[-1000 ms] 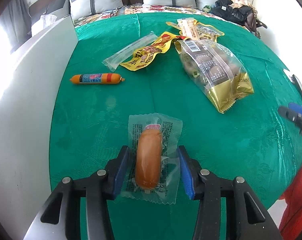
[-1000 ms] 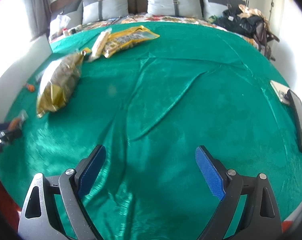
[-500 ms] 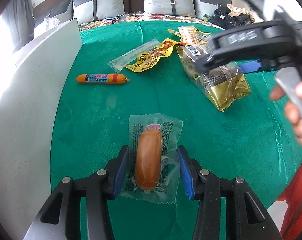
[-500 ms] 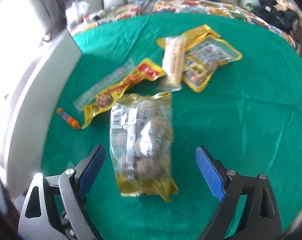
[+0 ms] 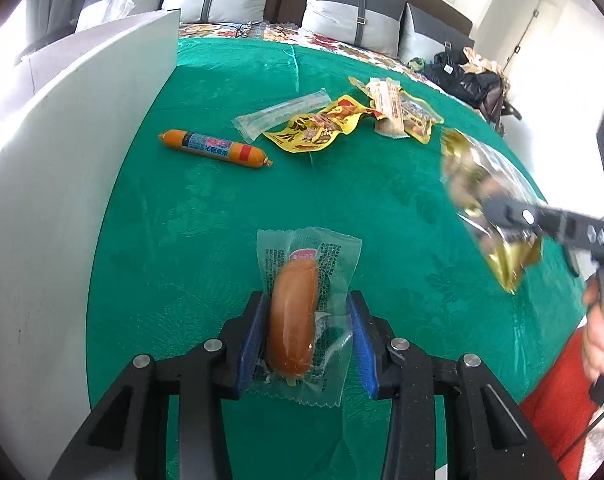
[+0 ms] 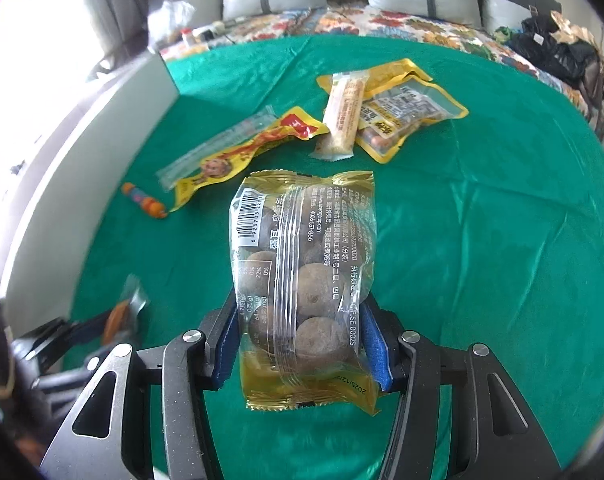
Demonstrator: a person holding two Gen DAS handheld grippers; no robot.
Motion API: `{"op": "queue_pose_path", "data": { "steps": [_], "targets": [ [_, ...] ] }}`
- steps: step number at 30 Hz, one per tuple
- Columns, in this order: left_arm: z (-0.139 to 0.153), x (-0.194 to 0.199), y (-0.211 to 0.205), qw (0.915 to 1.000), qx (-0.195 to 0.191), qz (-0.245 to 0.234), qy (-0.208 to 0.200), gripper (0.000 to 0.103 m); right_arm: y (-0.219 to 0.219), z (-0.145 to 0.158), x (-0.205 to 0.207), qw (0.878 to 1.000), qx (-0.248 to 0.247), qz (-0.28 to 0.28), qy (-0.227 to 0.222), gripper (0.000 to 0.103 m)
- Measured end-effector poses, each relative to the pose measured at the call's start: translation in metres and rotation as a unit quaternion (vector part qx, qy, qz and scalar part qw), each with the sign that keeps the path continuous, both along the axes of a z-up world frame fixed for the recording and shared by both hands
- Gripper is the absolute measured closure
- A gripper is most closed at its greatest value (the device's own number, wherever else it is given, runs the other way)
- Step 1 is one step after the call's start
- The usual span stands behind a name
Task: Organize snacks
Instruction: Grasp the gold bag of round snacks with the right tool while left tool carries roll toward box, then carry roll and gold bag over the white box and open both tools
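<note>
Right wrist view: both tongs grip a snack above the green tabletop (image 6: 482,208).
From largest to smallest: the tabletop fills both views, with a white panel (image 5: 54,184) along its 9 o'clock edge. The right tongs (image 6: 302,344) are closed on a gold bag (image 6: 302,276) of round brown pieces, held clear of the cloth; in the left wrist view it hangs blurred at 3 o'clock. The left tongs (image 5: 306,332) are closed on a clear sausage pack (image 5: 302,312). On the cloth toward 12 o'clock lie a yellow pouch (image 6: 406,116) with a tan bar (image 6: 342,116) overlapping it, a crumpled yellow wrapper (image 6: 242,152) partly over a clear stick pack (image 6: 218,140), and toward 10 o'clock a small orange sausage (image 5: 214,149).
</note>
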State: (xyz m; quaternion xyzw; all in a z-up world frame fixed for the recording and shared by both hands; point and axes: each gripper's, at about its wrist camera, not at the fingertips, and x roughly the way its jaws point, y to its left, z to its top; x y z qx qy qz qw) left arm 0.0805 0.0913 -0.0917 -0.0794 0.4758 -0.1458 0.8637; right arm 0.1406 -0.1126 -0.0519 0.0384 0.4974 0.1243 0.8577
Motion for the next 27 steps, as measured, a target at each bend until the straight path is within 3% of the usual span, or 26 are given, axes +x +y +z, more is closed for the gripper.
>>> {"op": "queue_pose_path", "data": {
  "steps": [6,18,23,27],
  "targets": [
    [0.009,-0.005,0.000,0.9999,-0.002,0.001,-0.013,0.063,-0.025,-0.009,-0.025,0.998,0.040,-0.051,-0.003,0.047],
    [0.035,-0.015,0.013,0.9983,-0.049,0.019,-0.024,0.063,0.000,-0.017,-0.042,0.999,0.033,-0.005,0.015,0.047],
    [0.074,-0.022,0.040,0.9940,-0.090,0.041,-0.046,0.063,0.020,-0.012,-0.042,0.999,0.024,0.017,0.028,0.047],
    [0.115,-0.034,0.093,0.9891,-0.087,0.086,-0.082,0.063,0.062,0.024,-0.036,0.996,0.052,0.067,0.009,0.047]
  ]
}}
